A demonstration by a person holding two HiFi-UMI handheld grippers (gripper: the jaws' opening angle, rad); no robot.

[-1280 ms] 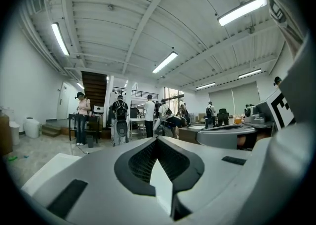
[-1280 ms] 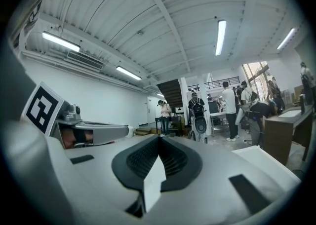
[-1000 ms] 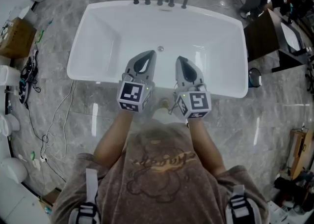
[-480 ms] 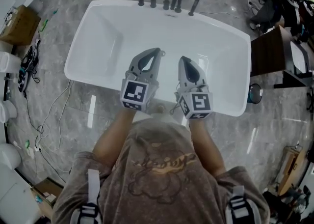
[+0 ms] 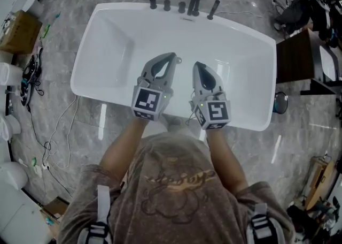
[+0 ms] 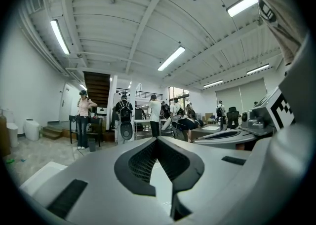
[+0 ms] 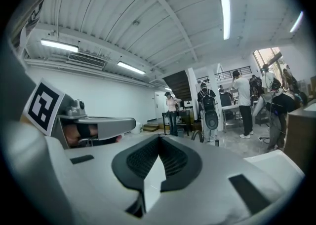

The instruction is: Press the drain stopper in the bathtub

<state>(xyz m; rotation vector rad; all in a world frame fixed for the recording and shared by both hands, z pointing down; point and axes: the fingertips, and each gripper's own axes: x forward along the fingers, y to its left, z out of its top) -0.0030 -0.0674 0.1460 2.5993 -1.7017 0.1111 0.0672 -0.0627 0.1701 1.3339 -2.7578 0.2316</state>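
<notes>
From the head view, the white bathtub [image 5: 112, 50] lies below me. Its small round drain stopper [image 5: 178, 60] sits on the tub floor near the middle. My left gripper [image 5: 171, 55] hangs above the tub's near side, shut and empty, and its tip appears right beside the stopper. My right gripper [image 5: 196, 66] is held next to it, a little to the right, also shut and empty. The left gripper view shows the left gripper [image 6: 157, 139] with jaw tips touching, pointing level across a room. The right gripper view shows the right gripper [image 7: 159, 137] the same way.
A dark faucet spout [image 5: 194, 2], knobs [image 5: 166, 5] and a handle [image 5: 212, 8] stand on the tub's far rim. A cardboard box [image 5: 13, 31] and cables [image 5: 31, 77] lie at left, and a dark cabinet [image 5: 296, 55] stands at right. People [image 6: 85, 120] stand in the room beyond.
The head view has shifted slightly, so the tub sits a little lower and to the right in it. The left gripper's tip now lies closer to the stopper. Both grippers stay shut.
</notes>
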